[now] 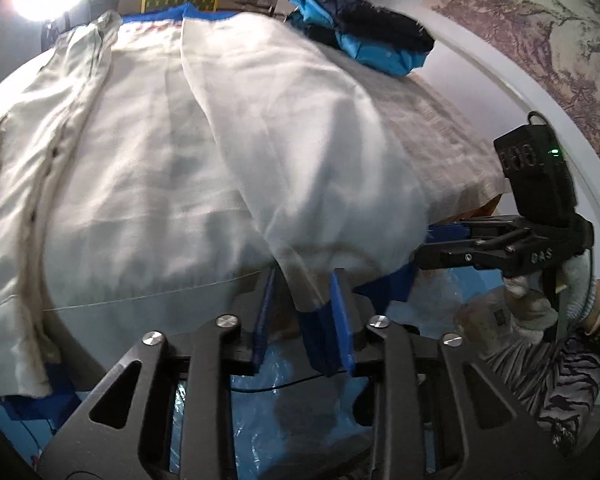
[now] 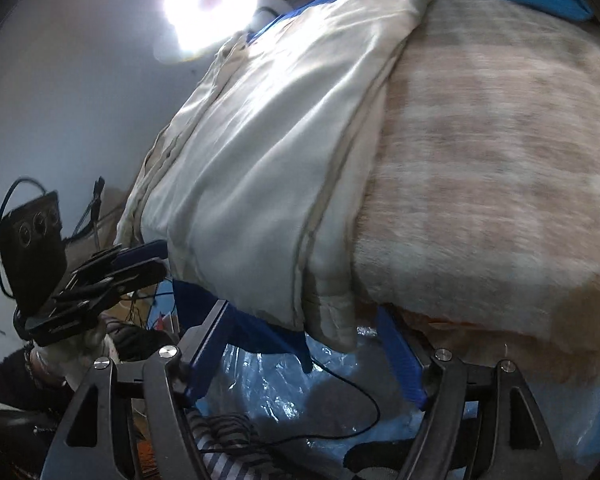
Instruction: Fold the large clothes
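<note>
Now white garment (image 1: 172,140) hem between left gripper (image 1: 304,320) blue fingers, unclamped.

We hold our left gripper (image 1: 304,320) level with its blue fingers (image 1: 342,320) parted a little, while our right gripper (image 2: 304,344), gripped in a gloved right hand (image 1: 540,304), spreads its fingers (image 2: 400,360) wide apart.

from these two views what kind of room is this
Probably a room in a home: a cream garment spread on a cloth-covered table, folded blue clothes stacked behind, and scenic wallpaper.
</note>
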Tool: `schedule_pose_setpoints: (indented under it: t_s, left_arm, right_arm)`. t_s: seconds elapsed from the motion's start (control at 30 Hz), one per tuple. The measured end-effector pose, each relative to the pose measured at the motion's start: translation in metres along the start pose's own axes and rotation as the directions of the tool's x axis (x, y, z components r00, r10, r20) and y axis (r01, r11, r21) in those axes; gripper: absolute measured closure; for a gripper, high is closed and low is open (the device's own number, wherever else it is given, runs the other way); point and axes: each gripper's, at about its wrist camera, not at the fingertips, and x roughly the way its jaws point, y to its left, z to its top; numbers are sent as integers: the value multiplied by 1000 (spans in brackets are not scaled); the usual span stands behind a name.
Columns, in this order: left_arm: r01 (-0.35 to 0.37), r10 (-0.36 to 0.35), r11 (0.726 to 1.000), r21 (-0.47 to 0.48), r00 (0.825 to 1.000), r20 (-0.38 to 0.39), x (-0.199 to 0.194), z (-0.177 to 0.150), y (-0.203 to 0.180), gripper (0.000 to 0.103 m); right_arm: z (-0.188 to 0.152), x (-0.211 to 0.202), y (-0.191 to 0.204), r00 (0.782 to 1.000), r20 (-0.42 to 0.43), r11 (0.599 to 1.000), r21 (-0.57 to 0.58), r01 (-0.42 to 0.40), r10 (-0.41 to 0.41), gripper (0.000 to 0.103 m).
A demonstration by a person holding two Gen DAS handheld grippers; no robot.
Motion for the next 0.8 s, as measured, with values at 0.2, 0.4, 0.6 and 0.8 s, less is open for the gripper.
schedule_pose_setpoints:
  t_s: [0.2, 0.4, 0.6, 0.8]
  left_arm:
    - [-4, 4, 1000, 22, 1000, -12, 10, 0, -5, 78]
    - [5, -6, 999, 33, 1000, 23, -14, -1, -7, 78]
    - [6, -31, 978, 206, 992, 121, -55, -10, -44, 55]
    - [-27, -21, 922, 387, 992, 120, -39, -19, -84, 43]
  right_arm:
    - [-3, 2, 7, 996, -41, 997, 20, -72, 73, 82]
    - [-3, -29, 16, 990, 5, 981, 132, -139, 140, 90]
    - [-1, -38, 5, 963, 42, 926, 267, -266, 265, 90]
    - [10, -40, 18, 952, 68, 916, 263, -304, 297, 90]
